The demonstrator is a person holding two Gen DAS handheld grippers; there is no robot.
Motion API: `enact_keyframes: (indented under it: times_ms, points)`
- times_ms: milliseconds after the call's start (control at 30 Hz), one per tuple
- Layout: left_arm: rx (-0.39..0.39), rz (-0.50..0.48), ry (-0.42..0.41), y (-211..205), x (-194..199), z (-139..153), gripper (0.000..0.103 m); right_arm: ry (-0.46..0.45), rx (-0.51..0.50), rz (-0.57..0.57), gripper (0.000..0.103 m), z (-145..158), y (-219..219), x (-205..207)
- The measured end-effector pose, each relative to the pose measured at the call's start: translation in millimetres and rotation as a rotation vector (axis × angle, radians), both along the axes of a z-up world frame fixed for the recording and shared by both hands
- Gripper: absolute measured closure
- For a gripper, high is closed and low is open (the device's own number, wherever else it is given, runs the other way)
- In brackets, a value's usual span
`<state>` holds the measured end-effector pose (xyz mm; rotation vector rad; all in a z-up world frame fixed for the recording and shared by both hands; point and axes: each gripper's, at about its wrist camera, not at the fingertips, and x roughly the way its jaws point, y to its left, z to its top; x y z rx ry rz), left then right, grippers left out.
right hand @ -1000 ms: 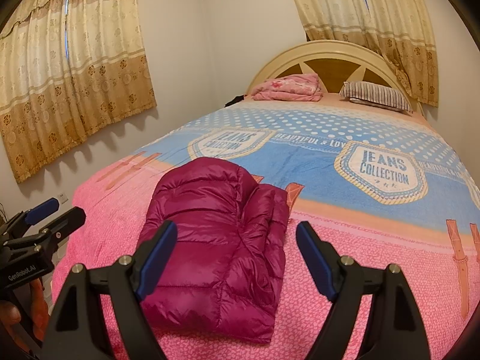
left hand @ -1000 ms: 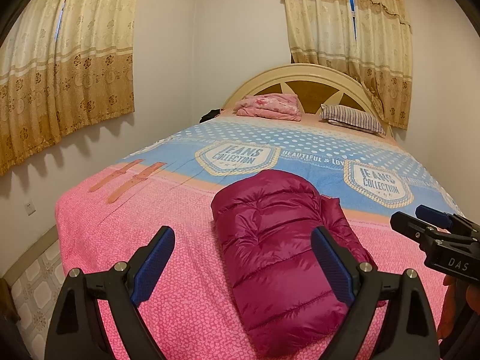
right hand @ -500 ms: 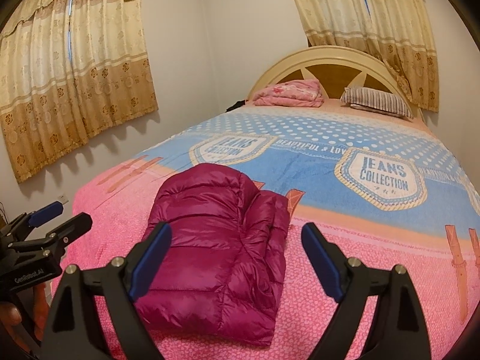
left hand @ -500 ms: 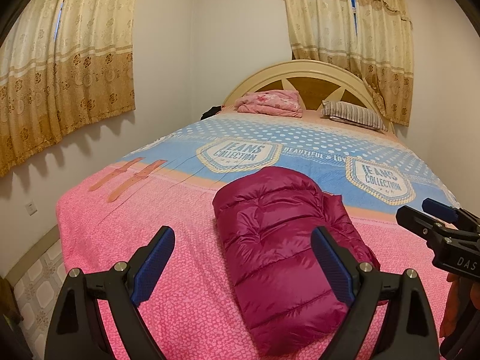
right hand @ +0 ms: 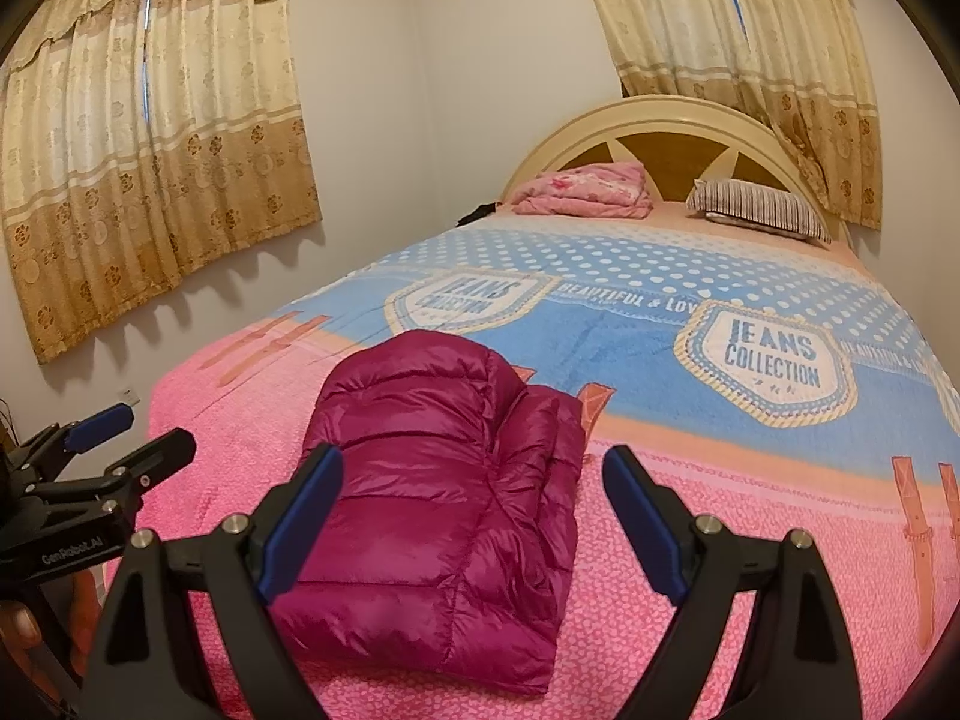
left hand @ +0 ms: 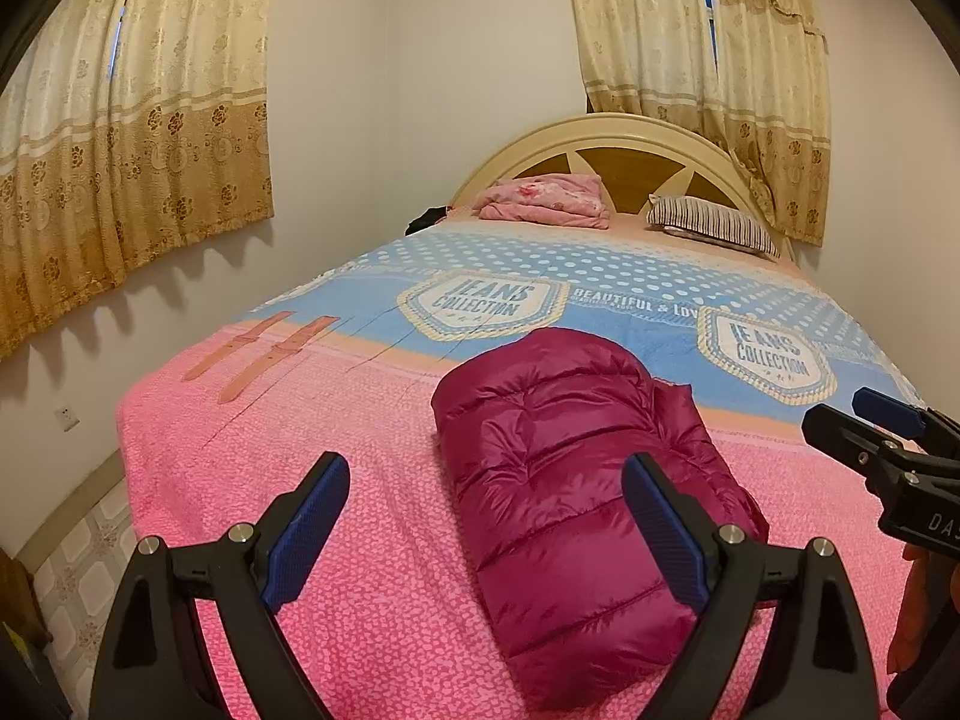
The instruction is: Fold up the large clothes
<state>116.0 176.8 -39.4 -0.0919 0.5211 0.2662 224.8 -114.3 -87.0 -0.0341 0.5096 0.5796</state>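
A magenta puffer jacket [left hand: 576, 480] lies folded into a compact bundle on the pink end of the bed [left hand: 300, 438]; it also shows in the right wrist view [right hand: 444, 498]. My left gripper [left hand: 486, 516] is open and empty, held above and short of the jacket. My right gripper [right hand: 474, 516] is open and empty, also held back from the jacket. Each gripper shows at the edge of the other's view: the right gripper at the far right [left hand: 888, 444], the left gripper at the far left [right hand: 102, 444].
The bed has a pink and blue "Jeans Collection" cover [right hand: 774, 354]. A folded pink blanket [left hand: 546, 198] and a striped pillow [left hand: 714, 225] lie by the headboard [left hand: 606, 138]. Curtains [left hand: 132, 138] hang on the left wall and behind the headboard. Tiled floor [left hand: 78, 546] lies left of the bed.
Both grippers have drawn back and up a little from the jacket, so the bed appears slightly farther and lower. The jacket has not moved. Both jaws stay open.
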Motion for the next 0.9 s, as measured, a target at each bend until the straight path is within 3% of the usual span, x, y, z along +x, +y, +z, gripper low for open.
enact_keyframes:
  times_ms: [900]
  points:
    - [0.015, 0.007, 0.023, 3.8, 4.2, -6.2, 0.010, -0.002, -0.014, 0.023, 0.013, 1.0, 7.1, -4.8]
